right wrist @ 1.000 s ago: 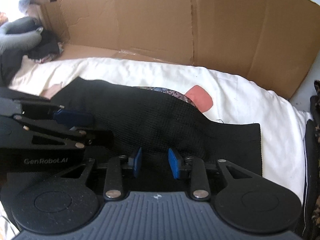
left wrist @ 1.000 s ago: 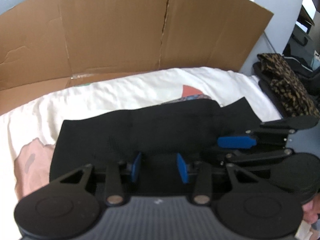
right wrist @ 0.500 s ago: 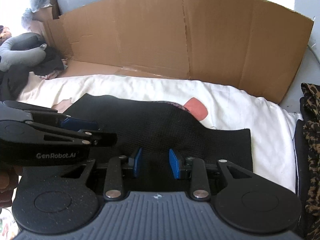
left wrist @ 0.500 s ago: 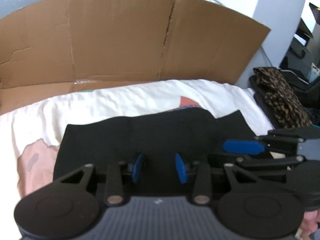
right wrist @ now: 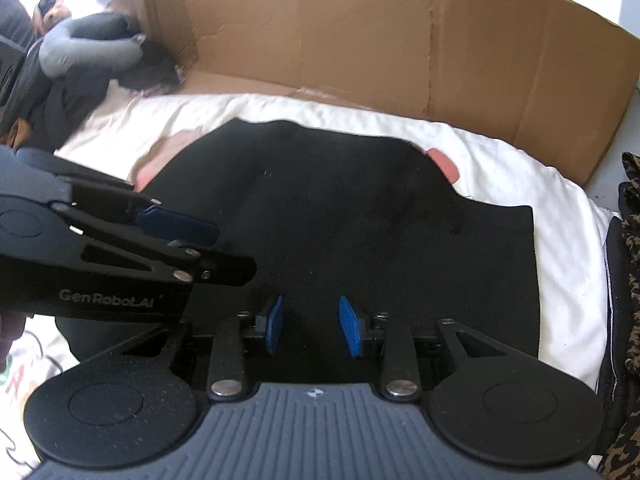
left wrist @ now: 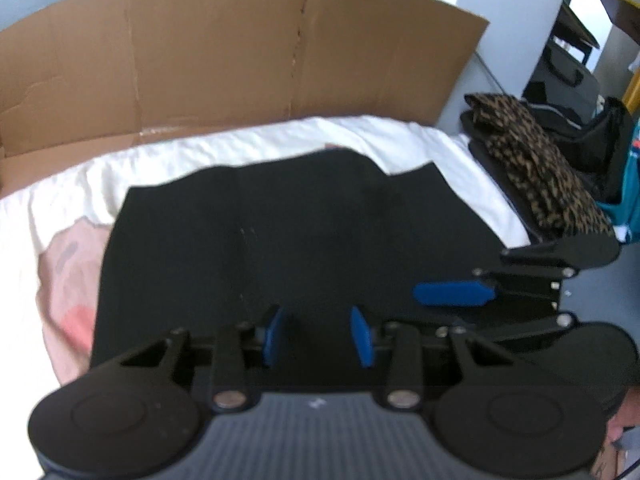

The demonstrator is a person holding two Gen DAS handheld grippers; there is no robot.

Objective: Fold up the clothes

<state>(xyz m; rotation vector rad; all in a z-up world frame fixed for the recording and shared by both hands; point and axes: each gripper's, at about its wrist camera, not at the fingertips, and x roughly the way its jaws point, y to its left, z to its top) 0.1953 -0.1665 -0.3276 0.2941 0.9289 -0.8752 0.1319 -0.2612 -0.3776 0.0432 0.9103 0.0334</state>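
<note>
A black garment [left wrist: 280,240] lies spread on a white sheet [left wrist: 240,148]. Its near edge runs up between the blue pads of my left gripper [left wrist: 316,332], which holds that edge while its jaws are opening slightly. My right gripper [right wrist: 312,326] grips the same near edge of the garment [right wrist: 360,208] further right, its jaws also opening a little. Each gripper shows side-on in the other's view: the right one [left wrist: 456,294] and the left one [right wrist: 176,226]. The garment's edge under the gripper bodies is hidden.
A tall brown cardboard wall [left wrist: 200,60] stands behind the sheet. Leopard-print clothing [left wrist: 532,152] is stacked at the right edge. A grey neck pillow [right wrist: 88,48] and dark clothes lie at the far left. Pink printed patches [left wrist: 68,264] mark the sheet.
Both grippers have drawn back toward the camera side with the garment's near edge. The black cloth now covers more of the sheet and hides most of the pink patch behind it.
</note>
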